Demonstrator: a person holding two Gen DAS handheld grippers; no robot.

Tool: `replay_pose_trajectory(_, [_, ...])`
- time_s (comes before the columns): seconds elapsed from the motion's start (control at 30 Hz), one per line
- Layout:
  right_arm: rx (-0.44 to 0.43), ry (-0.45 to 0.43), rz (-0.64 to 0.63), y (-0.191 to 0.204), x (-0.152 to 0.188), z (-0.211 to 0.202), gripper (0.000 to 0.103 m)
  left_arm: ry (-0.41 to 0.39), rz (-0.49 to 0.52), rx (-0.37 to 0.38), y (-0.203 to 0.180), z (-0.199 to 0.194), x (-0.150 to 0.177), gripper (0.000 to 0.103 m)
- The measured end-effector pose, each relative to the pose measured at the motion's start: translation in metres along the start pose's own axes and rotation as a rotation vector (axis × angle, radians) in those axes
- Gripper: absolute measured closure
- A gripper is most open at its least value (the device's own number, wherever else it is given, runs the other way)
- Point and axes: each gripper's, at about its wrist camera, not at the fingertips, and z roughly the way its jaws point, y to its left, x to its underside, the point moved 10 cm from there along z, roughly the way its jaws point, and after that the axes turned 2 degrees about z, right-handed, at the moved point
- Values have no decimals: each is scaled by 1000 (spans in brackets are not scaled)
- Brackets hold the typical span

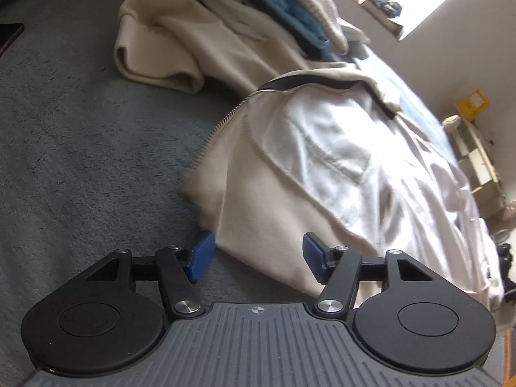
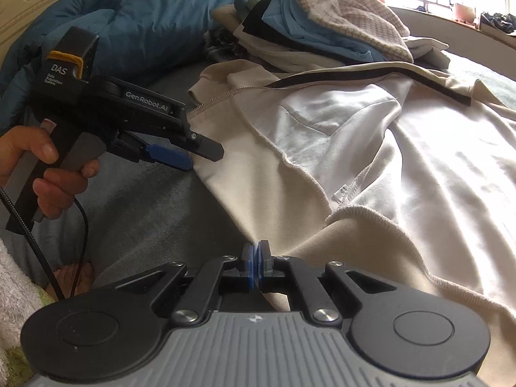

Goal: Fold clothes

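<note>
At lower centre, the right gripper (image 2: 256, 266) pinches the jacket (image 2: 371, 148) hem; the left gripper (image 1: 256, 258), jaws spread, holds nothing, so tugging could skew the fold.

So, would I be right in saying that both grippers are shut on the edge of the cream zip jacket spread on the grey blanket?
Not quite: only the right gripper is shut on the cream zip jacket. The left gripper is open, its blue pads apart with the jacket's edge between them but not pinched, as the left wrist view shows. The jacket does lie spread on the grey blanket.
</note>
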Motion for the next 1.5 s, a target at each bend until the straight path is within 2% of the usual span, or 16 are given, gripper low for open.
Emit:
replay_pose_trajectory(0.17, [-1,-7,12,-1,-1,-1,101,-23,-21,-54,7,9,-7,42])
replay_pose_trajectory(0.3, [2,-45,28,-5,-9,-9,101,-31,-1,-110,13,1,-9,42])
replay_pose_trajectory(0.37, [-1,-58,45,-8,-13,-12,101,-30,-13,-118,17,-4,-5,36])
replay_pose_trajectory(0.47, [-27,-48,96,-13,-12,-11,101,-38,-36,-105,19,-1,-2,32])
replay_pose_trajectory(0.63, [-54,-41,131,-14,-9,-7,101,-152,-37,-121,13,12,-16,32])
replay_pose_trajectory(0.7, [-53,-48,145,-17,-10,-6,101,-183,10,-143,6,17,-21,42])
replay_pose_trajectory(0.77, [-50,-59,152,-21,-12,-6,101,-190,96,-149,-5,20,-25,75])
replay_pose_trajectory(0.83, [-67,-78,149,-23,-16,-10,101,-181,159,-128,-17,20,-29,94])
replay_pose_trajectory(0.87, [-81,-88,147,-23,-19,-12,101,-182,181,-124,-21,14,-30,96])
replay_pose_trajectory(1.0, [-200,-121,103,-13,-23,-30,101,-216,245,-88,-33,-28,-38,99])
replay_pose_trajectory(1.07, [-253,-98,72,-6,-17,-35,101,-233,270,-66,-36,-52,-41,99])
replay_pose_trajectory(1.17, [-328,-40,60,5,-5,-30,101,-213,315,-71,-35,-75,-31,99])
replay_pose_trajectory(1.27, [-368,28,65,10,7,-18,100,-191,378,-136,-29,-74,-12,99])
replay_pose_trajectory(1.4, [-379,111,98,6,16,-1,96,-157,328,-173,-21,-62,-1,99])
replay_pose_trajectory(1.43, [-390,123,109,5,16,-1,94,-160,329,-181,-21,-61,-1,99])
replay_pose_trajectory(1.5, [-456,90,152,-4,1,-20,88,-171,342,-195,-22,-60,-1,99])
